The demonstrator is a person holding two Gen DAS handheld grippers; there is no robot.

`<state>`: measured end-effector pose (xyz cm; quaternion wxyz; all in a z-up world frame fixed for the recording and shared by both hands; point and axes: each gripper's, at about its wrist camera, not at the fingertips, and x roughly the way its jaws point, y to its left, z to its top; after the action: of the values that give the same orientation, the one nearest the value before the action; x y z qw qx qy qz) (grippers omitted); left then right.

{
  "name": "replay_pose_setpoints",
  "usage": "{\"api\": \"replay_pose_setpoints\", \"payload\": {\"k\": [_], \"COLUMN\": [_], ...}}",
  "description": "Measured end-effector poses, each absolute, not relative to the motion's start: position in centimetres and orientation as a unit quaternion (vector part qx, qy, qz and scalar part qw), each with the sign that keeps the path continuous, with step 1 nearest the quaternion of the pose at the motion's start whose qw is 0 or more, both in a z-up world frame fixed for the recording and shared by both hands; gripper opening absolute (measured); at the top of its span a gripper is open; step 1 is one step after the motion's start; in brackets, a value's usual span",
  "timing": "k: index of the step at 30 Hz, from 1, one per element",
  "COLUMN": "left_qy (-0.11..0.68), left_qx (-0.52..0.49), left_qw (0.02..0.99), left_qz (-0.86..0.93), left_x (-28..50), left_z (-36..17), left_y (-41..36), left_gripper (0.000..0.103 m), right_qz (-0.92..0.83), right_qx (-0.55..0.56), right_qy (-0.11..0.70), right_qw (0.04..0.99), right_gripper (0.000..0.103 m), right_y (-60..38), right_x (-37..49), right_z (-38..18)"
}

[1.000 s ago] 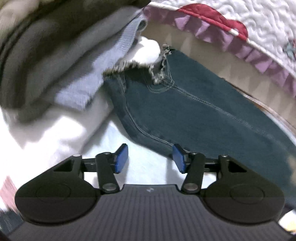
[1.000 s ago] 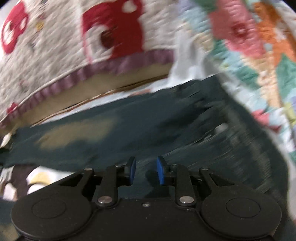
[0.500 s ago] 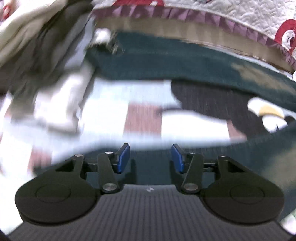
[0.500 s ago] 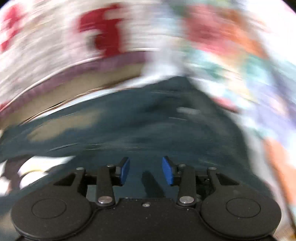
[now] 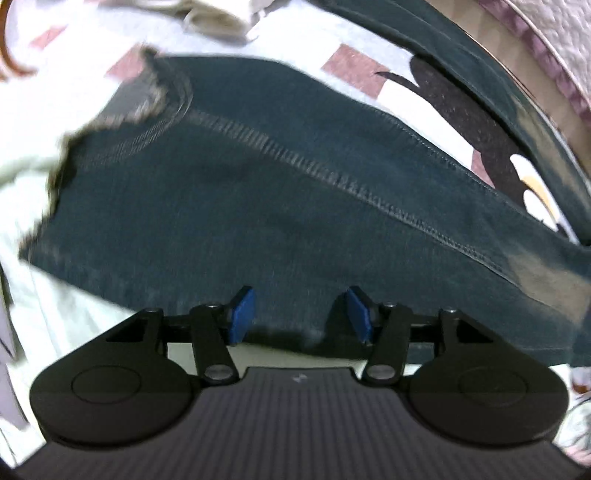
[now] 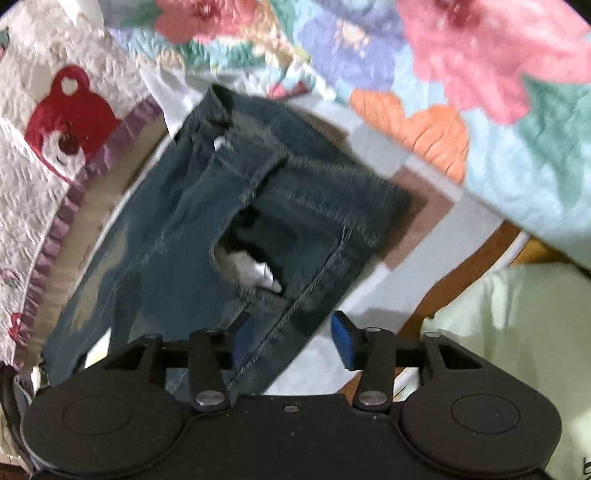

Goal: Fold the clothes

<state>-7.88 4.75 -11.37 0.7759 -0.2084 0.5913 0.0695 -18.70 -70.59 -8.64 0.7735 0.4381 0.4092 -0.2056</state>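
Note:
Dark blue jeans [image 5: 280, 206] lie spread on a patterned sheet. In the left wrist view one leg runs across, its frayed hem [image 5: 110, 122] at the upper left and a second leg [image 5: 454, 55] beyond. My left gripper [image 5: 301, 314] hovers over the near edge of that leg, jaws opening, pads clear of the denim. The right wrist view shows the waist end of the jeans [image 6: 229, 206] with a gaping pocket [image 6: 251, 258]. My right gripper [image 6: 291, 336] is opening; the side seam lies between its fingers, not pinched.
A white quilt with a red bear and purple frill [image 6: 62, 122] borders the jeans on one side, and a floral quilt [image 6: 461, 74] on the other. A pale green garment [image 6: 517, 332] lies at the right. Cream clothes [image 5: 207, 14] sit beyond the hem.
My left gripper swept from the far leg's hem and the clothes pile to the near leg. The right gripper rolled, its jaws widened, and the waist end came into view.

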Motion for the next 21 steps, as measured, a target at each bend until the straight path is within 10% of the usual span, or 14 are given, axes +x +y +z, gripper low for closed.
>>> {"api": "replay_pose_setpoints", "payload": {"k": [11, 13, 15, 21], "left_qy": [0.519, 0.525, 0.529, 0.529], "left_qx": [-0.148, -0.160, -0.187, -0.206], "left_qw": [0.835, 0.831, 0.824, 0.822], "left_qz": [0.110, 0.093, 0.078, 0.050], "left_x": [-9.1, -8.7, -8.7, -8.9], "left_z": [-11.4, -11.8, -12.1, -11.9], "left_y": [2.7, 2.5, 2.5, 2.5], "left_gripper": [0.054, 0.054, 0.054, 0.057], "right_qz": [-0.225, -0.209, -0.188, -0.140], "right_qx": [0.403, 0.379, 0.392, 0.422], "right_qy": [0.416, 0.423, 0.414, 0.305], "right_qw": [0.784, 0.796, 0.800, 0.842], "right_gripper": [0.075, 0.063, 0.021, 0.014], "right_y": [-68.1, -67.1, -67.0, -67.2], "right_x": [-16.6, -16.1, -16.2, -17.0], "right_z": [-9.3, -9.0, -9.1, -6.6]}}
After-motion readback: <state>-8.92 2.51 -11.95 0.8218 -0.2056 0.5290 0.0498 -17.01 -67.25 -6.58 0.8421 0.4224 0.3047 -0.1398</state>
